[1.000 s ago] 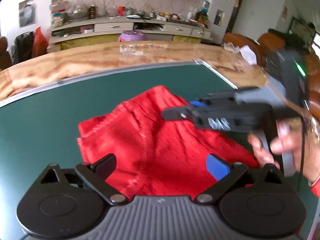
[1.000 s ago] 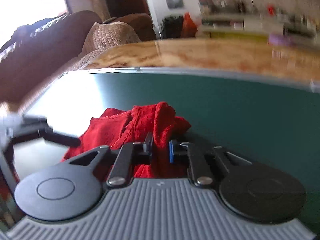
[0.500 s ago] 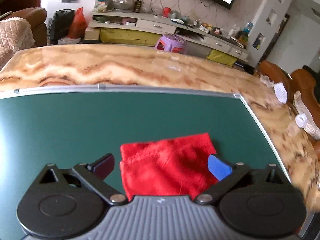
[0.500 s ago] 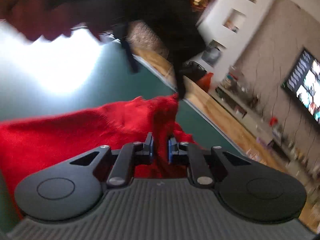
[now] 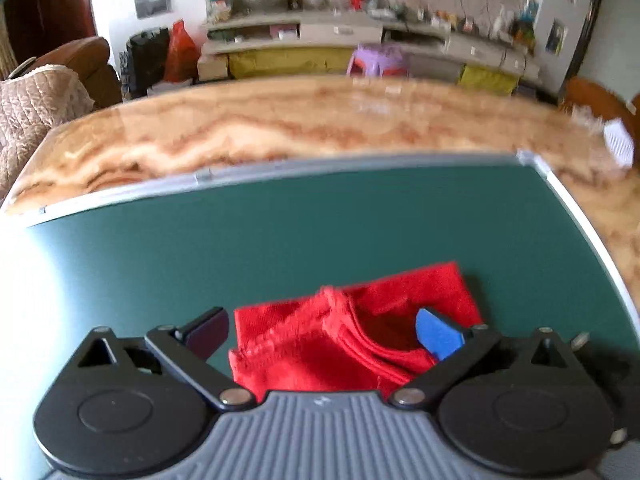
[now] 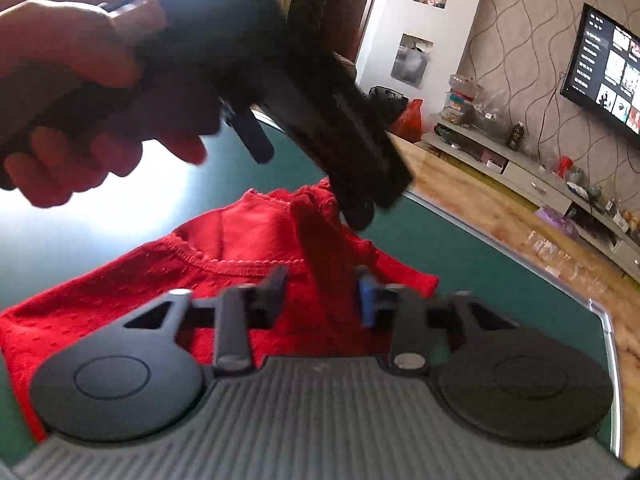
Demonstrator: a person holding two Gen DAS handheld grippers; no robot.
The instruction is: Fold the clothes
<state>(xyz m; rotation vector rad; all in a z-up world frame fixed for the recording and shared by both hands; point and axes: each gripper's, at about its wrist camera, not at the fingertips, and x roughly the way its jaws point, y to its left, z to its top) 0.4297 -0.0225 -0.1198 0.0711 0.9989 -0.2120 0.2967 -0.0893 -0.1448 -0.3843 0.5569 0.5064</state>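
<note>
A red knitted garment (image 5: pixel 344 336) lies folded small on the green mat (image 5: pixel 280 240), its neckline seam showing; it also shows in the right wrist view (image 6: pixel 240 256). My left gripper (image 5: pixel 322 330) is open and hovers over it, jaws spread wide to either side. My right gripper (image 6: pixel 322 292) is open, its jaws apart over the garment's edge with a fold of cloth standing between them. The left gripper's body and the hand holding it (image 6: pixel 100 80) fill the top left of the right wrist view.
The green mat lies on a marble-patterned table (image 5: pixel 320 120); its metal rim (image 5: pixel 560 200) runs along the far and right sides. Beyond stand a TV cabinet (image 5: pixel 360 40), a purple stool (image 5: pixel 378 60), a sofa (image 5: pixel 48 92) and a wall TV (image 6: pixel 608 68).
The right gripper's jaws have opened off the red cloth they pinched. The left gripper has drawn closer over the garment, whose top layer now shows the neckline.
</note>
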